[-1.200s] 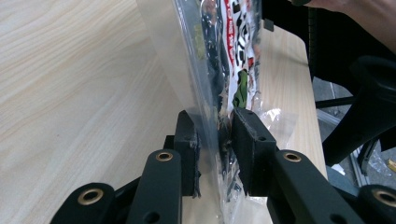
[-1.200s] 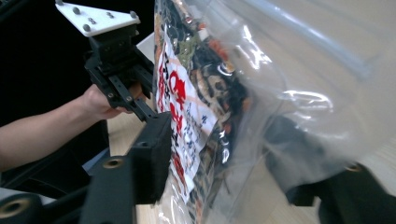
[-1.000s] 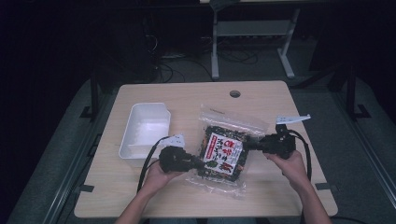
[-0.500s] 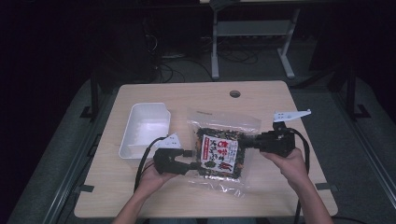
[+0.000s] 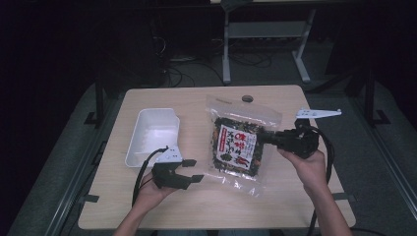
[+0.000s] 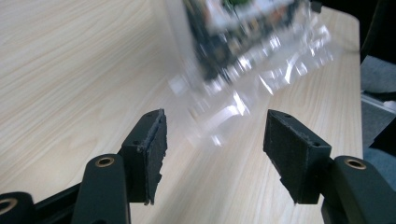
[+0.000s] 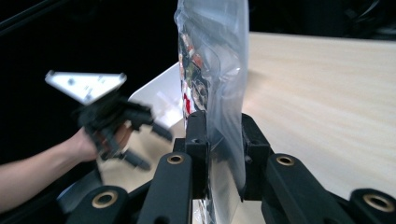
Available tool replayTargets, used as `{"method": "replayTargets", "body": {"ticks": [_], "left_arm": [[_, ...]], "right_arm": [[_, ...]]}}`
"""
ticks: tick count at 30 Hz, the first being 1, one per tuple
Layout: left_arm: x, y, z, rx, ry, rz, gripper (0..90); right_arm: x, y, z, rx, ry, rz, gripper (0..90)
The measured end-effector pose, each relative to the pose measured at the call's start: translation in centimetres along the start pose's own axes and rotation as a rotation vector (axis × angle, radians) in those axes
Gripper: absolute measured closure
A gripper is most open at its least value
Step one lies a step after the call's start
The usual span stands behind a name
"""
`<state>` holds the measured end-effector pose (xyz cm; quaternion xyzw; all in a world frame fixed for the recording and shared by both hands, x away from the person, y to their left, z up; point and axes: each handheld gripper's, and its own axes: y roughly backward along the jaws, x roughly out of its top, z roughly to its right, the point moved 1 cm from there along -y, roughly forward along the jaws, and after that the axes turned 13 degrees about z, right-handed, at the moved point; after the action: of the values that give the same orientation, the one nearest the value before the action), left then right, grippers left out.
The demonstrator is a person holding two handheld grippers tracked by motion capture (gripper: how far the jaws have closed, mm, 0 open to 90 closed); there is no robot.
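Note:
A clear plastic bag of dark dried food with a red and white label (image 5: 239,145) hangs lifted over the middle of the wooden table (image 5: 206,211). My right gripper (image 5: 268,138) is shut on the bag's right edge; in the right gripper view the bag (image 7: 215,65) stands upright between the closed jaws of the right gripper (image 7: 219,154). My left gripper (image 5: 192,170) is open just left of the bag's lower corner, apart from it. In the left gripper view the bag (image 6: 243,42) is blurred beyond the left gripper (image 6: 215,154), whose jaws stand spread.
A white rectangular tray (image 5: 153,136) sits empty at the table's left, just behind the left hand. A round cable hole (image 5: 247,98) lies near the far edge. Metal desk legs (image 5: 300,54) and cables stand on the dark floor beyond.
The left gripper has let go of the bag's left edge and pulled back to the left, now open. The right gripper has raised the bag so it hangs more upright.

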<state>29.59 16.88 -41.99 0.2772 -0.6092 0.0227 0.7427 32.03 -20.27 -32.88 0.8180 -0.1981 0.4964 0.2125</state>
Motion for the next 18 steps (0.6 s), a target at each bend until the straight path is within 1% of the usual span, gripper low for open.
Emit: {"method": "replayTargets", "body": {"ticks": [1, 2, 3, 4, 5, 6, 7, 8, 9, 10, 11, 12, 13, 14, 15, 16, 17, 18], "left_arm": [[-0.2, 0.3, 0.2, 0.009, -0.005, -0.012, 37.8], [-0.2, 0.3, 0.2, 0.009, -0.005, -0.012, 37.3], [-0.4, 0.4, 0.3, 0.013, -0.014, -0.021, 36.9], [-0.5, 0.5, 0.3, 0.014, -0.02, -0.029, 36.9], [-0.6, 0.6, 0.4, 0.016, -0.018, -0.036, 35.7], [-0.8, 0.9, 0.5, 0.025, -0.027, -0.047, 35.2], [-0.8, 0.9, 0.5, 0.025, -0.027, -0.047, 35.0], [-0.9, 1.0, 0.6, 0.031, -0.033, -0.053, 34.4], [-1.2, 1.3, 0.7, 0.039, -0.038, -0.065, 34.0], [-1.2, 1.3, 0.7, 0.039, -0.038, -0.065, 33.7], [-1.4, 1.5, 0.7, 0.042, -0.042, -0.072, 33.2], [-1.7, 1.8, 0.8, 0.046, -0.04, -0.084, 32.5], [-1.7, 1.8, 0.8, 0.046, -0.04, -0.084, 32.5], [-2.0, 2.1, 0.9, 0.052, -0.039, -0.088, 32.3], [-2.0, 2.1, 0.9, 0.052, -0.039, -0.088, 31.8], [-2.2, 2.5, 1.1, 0.058, -0.041, -0.089, 31.7], [-2.2, 2.5, 1.1, 0.058, -0.041, -0.089, 31.7], [-2.3, 2.9, 1.1, 0.063, -0.042, -0.09, 31.6]], "right_arm": [[0.4, -0.1, -0.2, -0.035, 0.006, 0.024, 77.3], [0.4, -0.1, -0.2, -0.035, 0.006, 0.024, 77.3], [0.8, -0.2, -0.5, -0.067, 0.021, 0.048, 77.2], [0.8, -0.2, -0.5, -0.067, 0.021, 0.048, 77.2], [1.3, -0.6, -0.9, -0.093, 0.032, 0.063, 77.2], [1.5, -0.8, -1.1, -0.108, 0.04, 0.069, 77.2], [1.5, -0.8, -1.1, -0.108, 0.04, 0.069, 77.2], [1.9, -1.2, -1.5, -0.137, 0.061, 0.08, 77.2], [2.1, -1.5, -1.7, -0.148, 0.073, 0.085, 77.2], [2.1, -1.5, -1.7, -0.148, 0.073, 0.085, 77.2], [2.4, -2.2, -2.2, -0.166, 0.089, 0.094, 77.2], [2.6, -2.6, -2.3, -0.171, 0.094, 0.1, 77.2], [2.6, -2.6, -2.3, -0.171, 0.094, 0.1, 77.2], [2.9, -3.3, -2.7, -0.184, 0.104, 0.107, 77.3], [2.9, -3.3, -2.7, -0.184, 0.104, 0.107, 77.3], [3.1, -4.1, -3.1, -0.192, 0.117, 0.111, 77.3], [3.1, -4.1, -3.1, -0.192, 0.117, 0.111, 77.3], [3.4, -4.9, -3.4, -0.193, 0.127, 0.115, 77.2]]}}
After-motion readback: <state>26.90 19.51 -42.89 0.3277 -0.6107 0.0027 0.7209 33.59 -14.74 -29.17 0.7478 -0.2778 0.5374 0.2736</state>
